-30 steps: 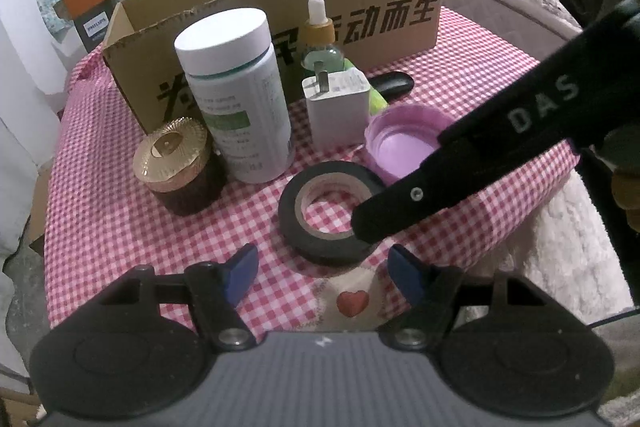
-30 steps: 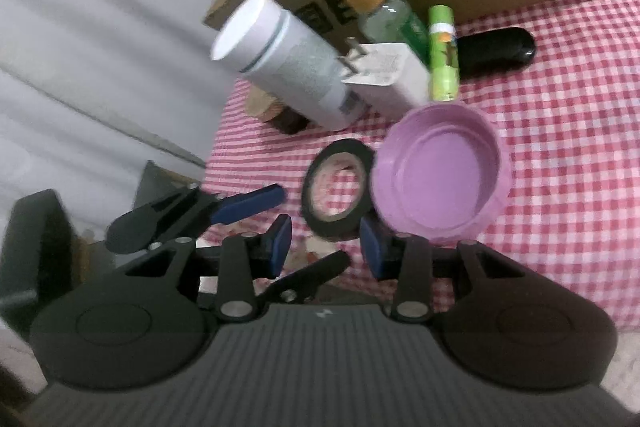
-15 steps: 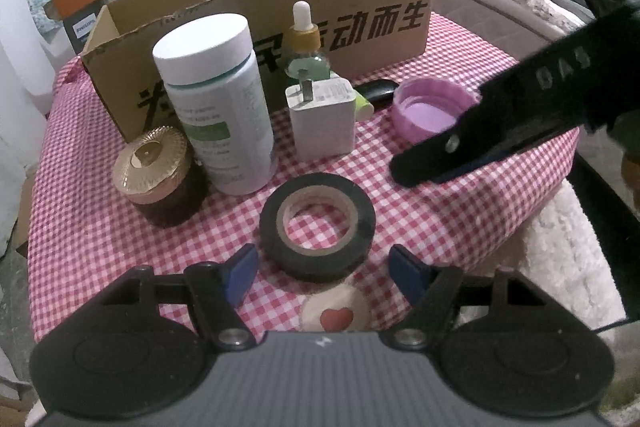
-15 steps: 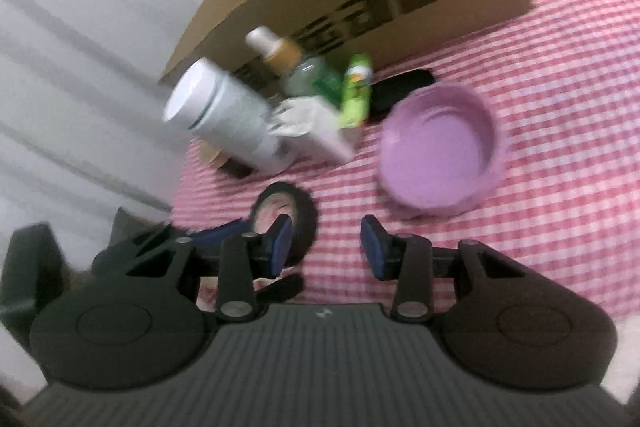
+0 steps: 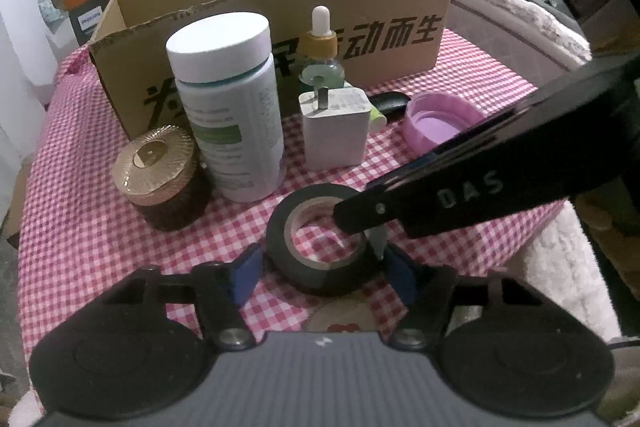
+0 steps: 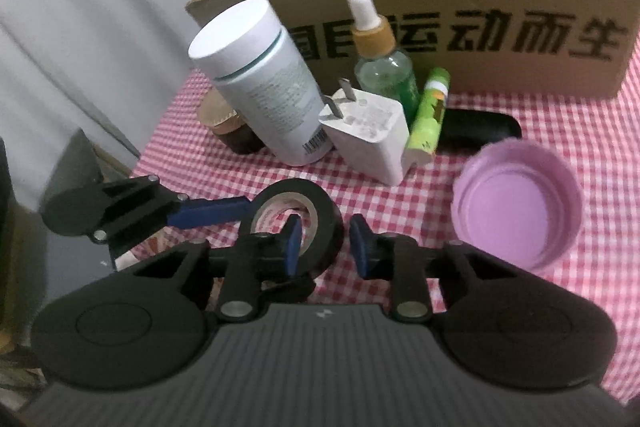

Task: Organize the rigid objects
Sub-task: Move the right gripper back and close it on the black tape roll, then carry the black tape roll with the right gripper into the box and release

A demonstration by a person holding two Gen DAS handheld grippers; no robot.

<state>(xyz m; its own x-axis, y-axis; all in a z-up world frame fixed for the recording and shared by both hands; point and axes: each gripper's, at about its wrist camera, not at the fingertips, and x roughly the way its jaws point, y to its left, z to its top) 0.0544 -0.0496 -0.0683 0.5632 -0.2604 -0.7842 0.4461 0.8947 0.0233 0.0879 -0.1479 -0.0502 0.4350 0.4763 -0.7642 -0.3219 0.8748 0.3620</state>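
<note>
A black tape roll lies flat on the red checked cloth, between the blue pads of my open left gripper. My right gripper is open and straddles the roll's near wall, one pad inside the ring, one outside. Its black finger crosses the left wrist view. Behind stand a white bottle, a gold-lidded jar, a white charger, a dropper bottle, a green tube and a pink lid.
An open cardboard box with black characters stands at the back of the small table. A black oblong case lies before it. The table edge drops off at the right onto a white fluffy cover.
My right gripper swung away from the pink lid and came down over the tape roll. My left gripper moved forward until the roll sits between its pads.
</note>
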